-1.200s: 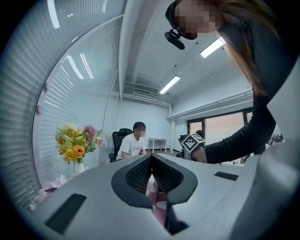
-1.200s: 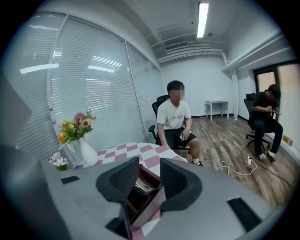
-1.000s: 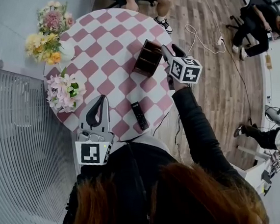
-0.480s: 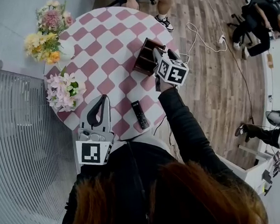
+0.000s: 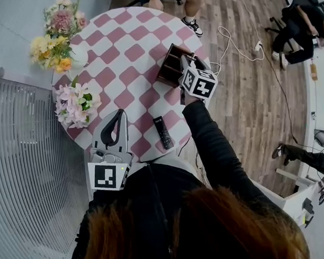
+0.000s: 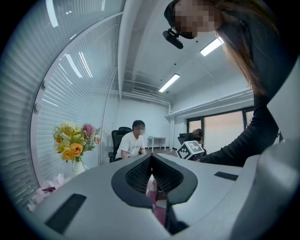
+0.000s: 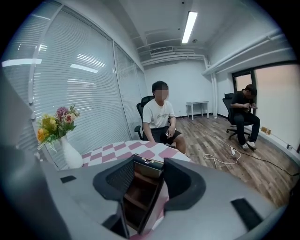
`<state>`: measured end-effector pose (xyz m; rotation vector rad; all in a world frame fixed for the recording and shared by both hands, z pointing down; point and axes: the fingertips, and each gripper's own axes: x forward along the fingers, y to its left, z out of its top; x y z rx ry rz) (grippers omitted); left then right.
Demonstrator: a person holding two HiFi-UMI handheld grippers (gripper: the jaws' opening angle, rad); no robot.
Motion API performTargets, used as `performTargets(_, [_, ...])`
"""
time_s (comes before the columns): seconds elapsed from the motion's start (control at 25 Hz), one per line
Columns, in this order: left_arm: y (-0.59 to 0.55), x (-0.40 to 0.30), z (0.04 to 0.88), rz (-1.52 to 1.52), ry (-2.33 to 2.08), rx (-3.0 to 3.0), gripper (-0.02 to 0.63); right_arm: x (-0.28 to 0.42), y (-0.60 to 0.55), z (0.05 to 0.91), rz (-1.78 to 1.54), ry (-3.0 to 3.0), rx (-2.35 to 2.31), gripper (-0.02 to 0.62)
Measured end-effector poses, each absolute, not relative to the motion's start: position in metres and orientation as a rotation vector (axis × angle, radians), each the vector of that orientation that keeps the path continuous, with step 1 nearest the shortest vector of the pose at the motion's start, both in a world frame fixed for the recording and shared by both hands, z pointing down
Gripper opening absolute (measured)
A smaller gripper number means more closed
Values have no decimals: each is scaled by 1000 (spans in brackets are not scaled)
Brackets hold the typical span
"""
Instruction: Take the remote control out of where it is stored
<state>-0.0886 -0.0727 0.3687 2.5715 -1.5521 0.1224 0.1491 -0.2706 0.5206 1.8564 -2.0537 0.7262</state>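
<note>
Operator: dark hair and a black sleeve [image 5: 218, 149] fill the bottom of the head view; the sleeve reaches up to the right tool.
Left gripper [image 5: 118, 113]: lower left, lying over the table's near edge, jaws clenched tip to tip with nothing between them.
Remote control [image 5: 163, 133]: black, flat on the checked cloth at lower centre, just right of the left gripper, outside the organizer and well apart from it.
Table [image 5: 126, 50]: round, under a pink-and-white checked cloth.
Right gripper [image 7: 149, 171]: right of centre, angled down at the organizer; its jaws are spread and have just been closing. The organizer's open end stands between them, and no pad is seen pressing on it.
Organizer [image 5: 170, 65]: brown wooden box with divided compartments, near the table's right edge, touching or just ahead of the right gripper's tips; which cannot be told.
Pink flowers [image 5: 75, 105]: at the table's left edge.
Bouquet [image 5: 54, 42]: yellow and pink blooms in a white vase, upper left.
Seated person [image 7: 159, 117]: white shirt, on a chair beyond the table's far edge.
Second person [image 7: 244, 112]: dark clothes, seated at far right.
Cable [image 5: 230, 40]: white, looped on the wooden floor, upper right.
</note>
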Motion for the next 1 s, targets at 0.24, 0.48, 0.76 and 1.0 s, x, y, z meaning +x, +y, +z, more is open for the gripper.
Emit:
performTargets(0.24, [-73,-89,369,117,-1549,2574,9,150,-270,510,632,-2075,1859,201])
performTargets(0.48, [-73,-88,369,110,-1543,2577,9,152,-263,485,514,-2135,1864,199])
performTargets(0.76, [-72,-87,368,101,-1530,2587,9,154,-247,443,348,-2235,1862,199])
performTargets(1.0, [-71,-86,366,93,-1528,2597,9,148,-225,404,223,-2364,1845,198])
